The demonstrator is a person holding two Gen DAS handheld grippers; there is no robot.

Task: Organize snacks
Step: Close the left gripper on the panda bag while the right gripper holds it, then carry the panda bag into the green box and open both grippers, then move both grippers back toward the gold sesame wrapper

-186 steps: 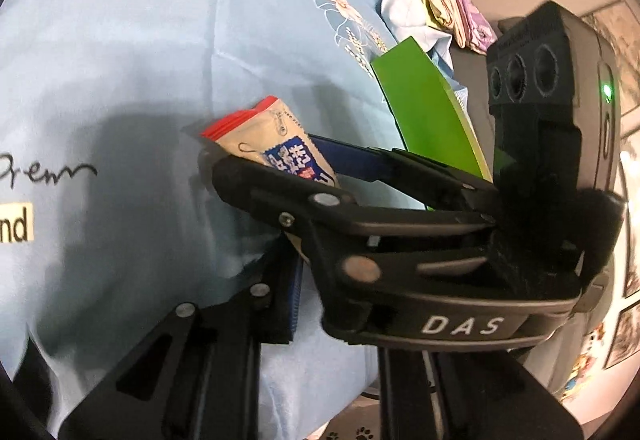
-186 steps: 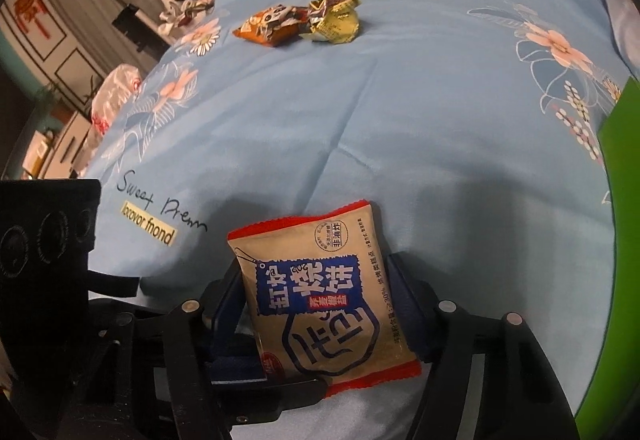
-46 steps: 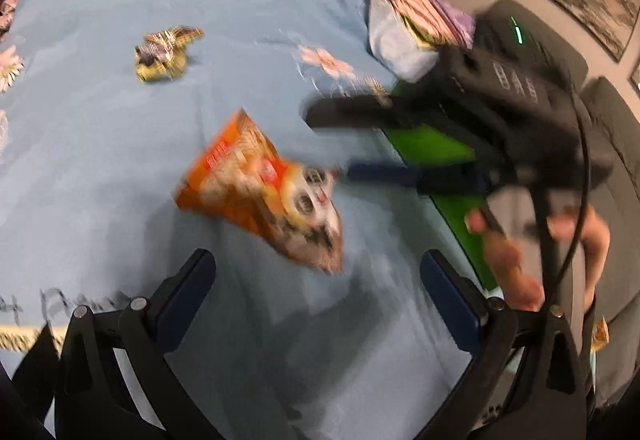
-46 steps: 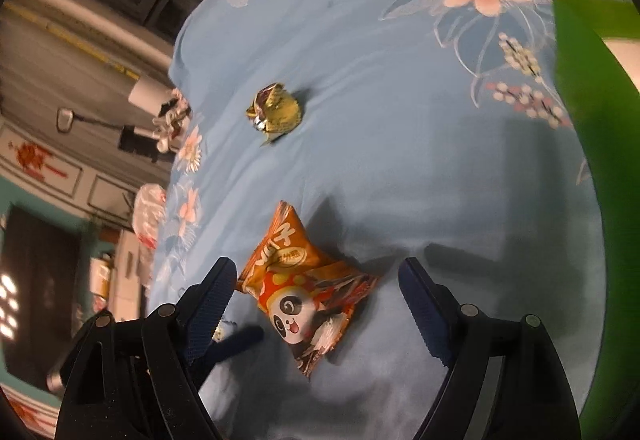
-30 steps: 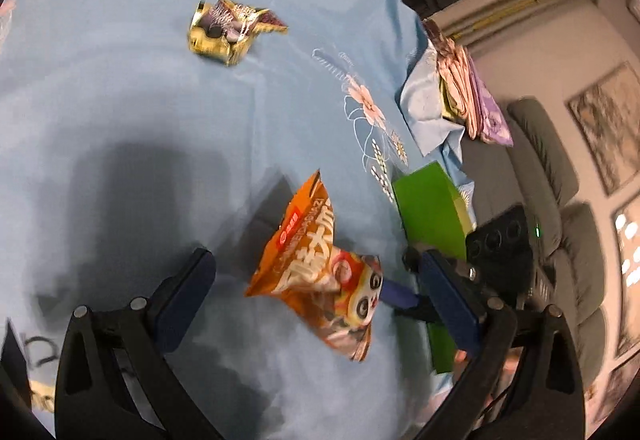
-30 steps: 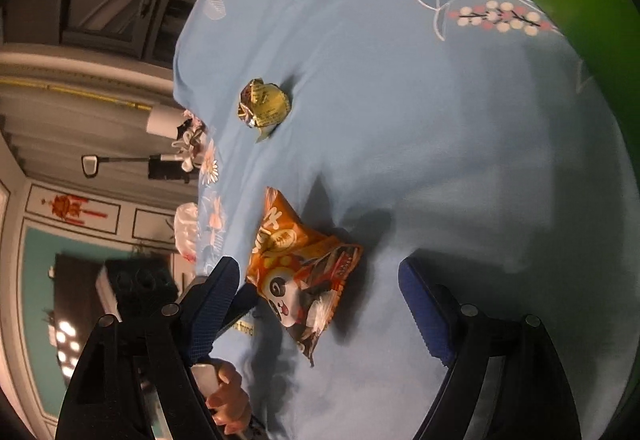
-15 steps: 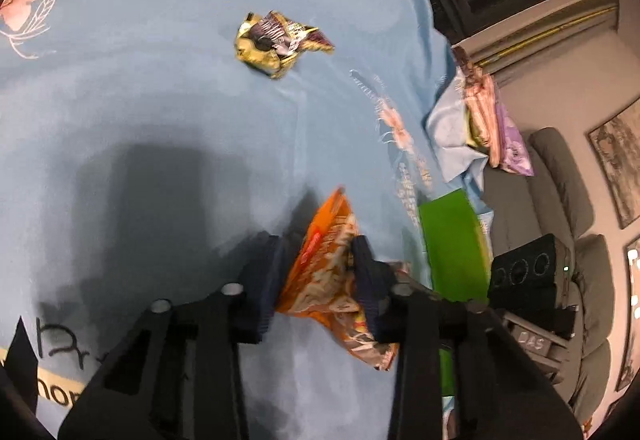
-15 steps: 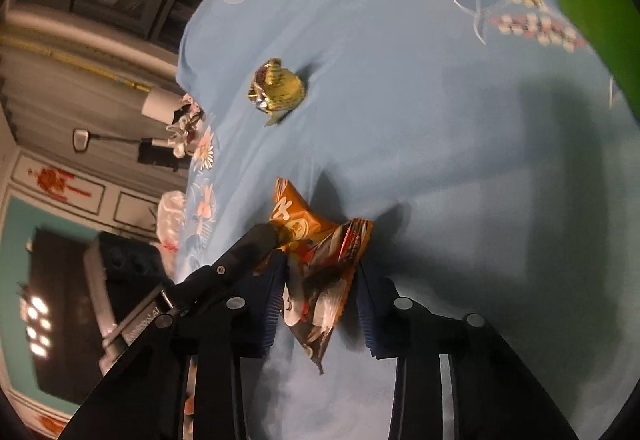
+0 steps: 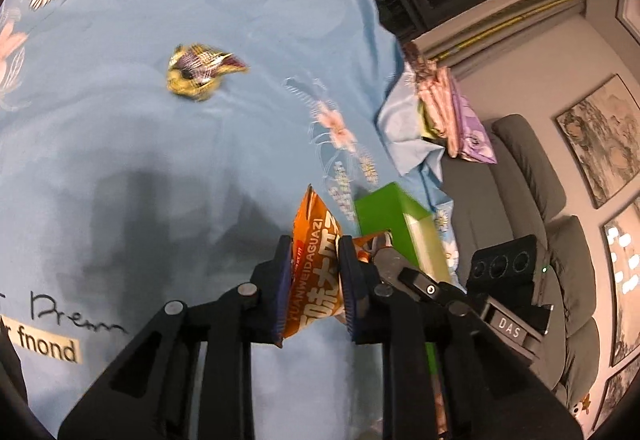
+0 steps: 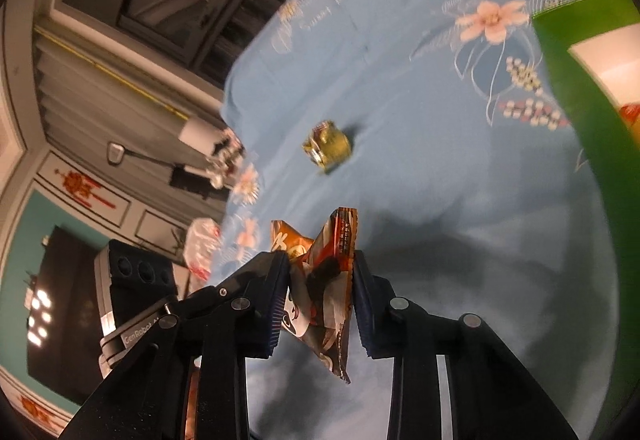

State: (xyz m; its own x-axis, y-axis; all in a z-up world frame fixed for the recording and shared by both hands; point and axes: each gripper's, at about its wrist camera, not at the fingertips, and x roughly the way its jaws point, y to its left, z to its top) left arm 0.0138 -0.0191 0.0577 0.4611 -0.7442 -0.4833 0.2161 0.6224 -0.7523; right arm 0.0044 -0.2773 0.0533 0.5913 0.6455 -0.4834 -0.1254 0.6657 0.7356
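gold wrapped snack (image 9: 200, 74) motion-blurred, green box (image 10: 592, 120) cut off at frame edge

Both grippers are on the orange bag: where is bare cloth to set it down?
Bare blue cloth lies between the gold snack and the printed lettering. It is crowded near the green box, where the right gripper and left gripper pinch the orange bag.

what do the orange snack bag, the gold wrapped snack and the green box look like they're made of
Orange snack bag: thin printed plastic film, probably; it creases between the pads, glossy.
Gold wrapped snack: crinkled metallic foil or foil-look film; it glints.
Green box: likely smooth card, flat faces and crisp edges; plastic is possible.
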